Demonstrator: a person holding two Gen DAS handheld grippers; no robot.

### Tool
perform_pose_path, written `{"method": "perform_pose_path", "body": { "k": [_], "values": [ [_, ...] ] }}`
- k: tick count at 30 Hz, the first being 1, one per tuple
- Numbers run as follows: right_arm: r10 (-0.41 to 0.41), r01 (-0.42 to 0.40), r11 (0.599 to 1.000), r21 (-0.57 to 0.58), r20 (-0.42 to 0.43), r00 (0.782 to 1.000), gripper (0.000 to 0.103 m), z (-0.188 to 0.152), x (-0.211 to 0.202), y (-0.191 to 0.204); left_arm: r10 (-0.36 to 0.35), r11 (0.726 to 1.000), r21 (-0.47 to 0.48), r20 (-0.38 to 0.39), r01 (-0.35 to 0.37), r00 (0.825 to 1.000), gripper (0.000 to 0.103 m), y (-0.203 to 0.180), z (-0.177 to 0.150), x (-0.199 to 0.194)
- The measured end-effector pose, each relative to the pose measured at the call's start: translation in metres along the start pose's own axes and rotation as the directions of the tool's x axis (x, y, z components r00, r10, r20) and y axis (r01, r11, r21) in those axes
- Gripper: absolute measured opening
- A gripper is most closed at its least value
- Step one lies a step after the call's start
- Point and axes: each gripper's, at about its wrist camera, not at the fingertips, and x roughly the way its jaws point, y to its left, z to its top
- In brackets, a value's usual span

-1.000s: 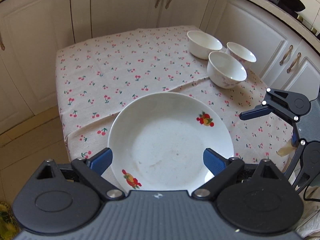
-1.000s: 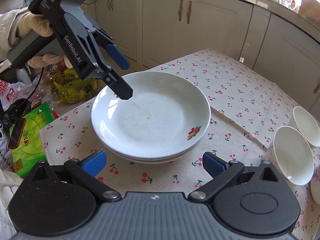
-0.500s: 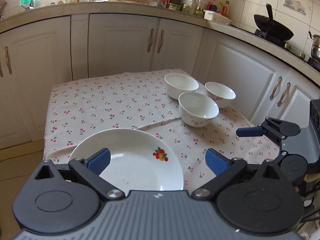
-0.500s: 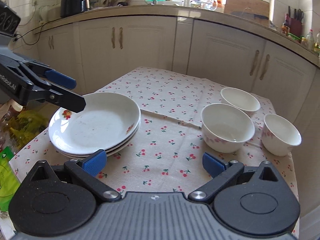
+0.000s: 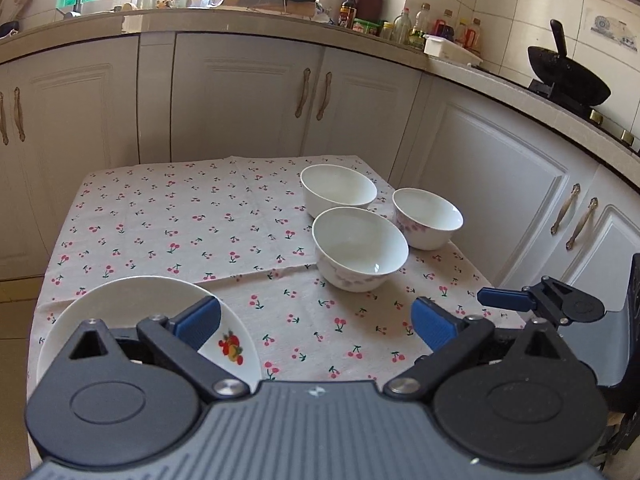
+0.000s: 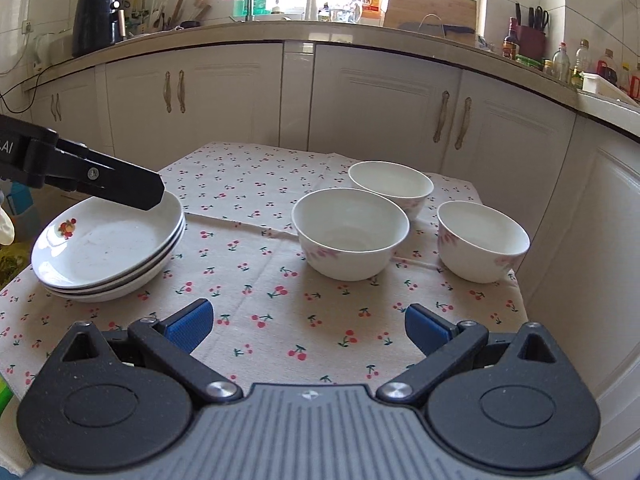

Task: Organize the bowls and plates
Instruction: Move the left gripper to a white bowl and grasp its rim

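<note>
Three white plates with a fruit print sit stacked (image 6: 108, 248) at the table's left front; the top plate also shows in the left wrist view (image 5: 136, 300). Three white bowls stand apart on the right half: a near one (image 6: 350, 234) (image 5: 360, 248), a far one (image 6: 390, 186) (image 5: 338, 190) and a right one (image 6: 482, 240) (image 5: 427, 216). My left gripper (image 5: 316, 320) is open and empty, above the stack's right edge. My right gripper (image 6: 306, 326) is open and empty over the table's front edge, short of the near bowl.
The table carries a cherry-print cloth (image 6: 264, 184). White cabinets (image 6: 376, 108) ring it on the far and right sides. A wok (image 5: 568, 80) sits on the stove at right. Bottles and a knife block (image 5: 370, 4) stand on the counter.
Both grippers have pulled back and tilted up from the plate stack, so the bowls and cabinets now fill the views. The left gripper has moved off the plate's middle toward the right.
</note>
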Motion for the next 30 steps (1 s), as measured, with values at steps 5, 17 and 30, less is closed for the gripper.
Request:
{"method": "perform_pose_path", "body": {
  "k": [5, 17, 30],
  "values": [
    [-0.034, 0.034, 0.999, -0.011, 0.008, 0.999, 0.103, 0.002, 0.014, -0.015, -0.004, 0.999, 0.041, -0.061, 0.006, 0.998, 0.101, -0.010, 0.016, 0.029],
    [-0.023, 0.021, 0.998, -0.066, -0.018, 1.000, 0.103, 0.012, 0.061, -0.031, -0.001, 0.985, 0.171, -0.170, 0.031, 0.985, 0.102, -0.018, 0.058, 0.106],
    [0.008, -0.009, 0.996, -0.090, -0.013, 1.000, 0.103, 0.022, 0.096, -0.033, -0.077, 0.976, 0.180, -0.244, 0.123, 0.967, 0.086, -0.016, 0.074, 0.165]
  ]
}}
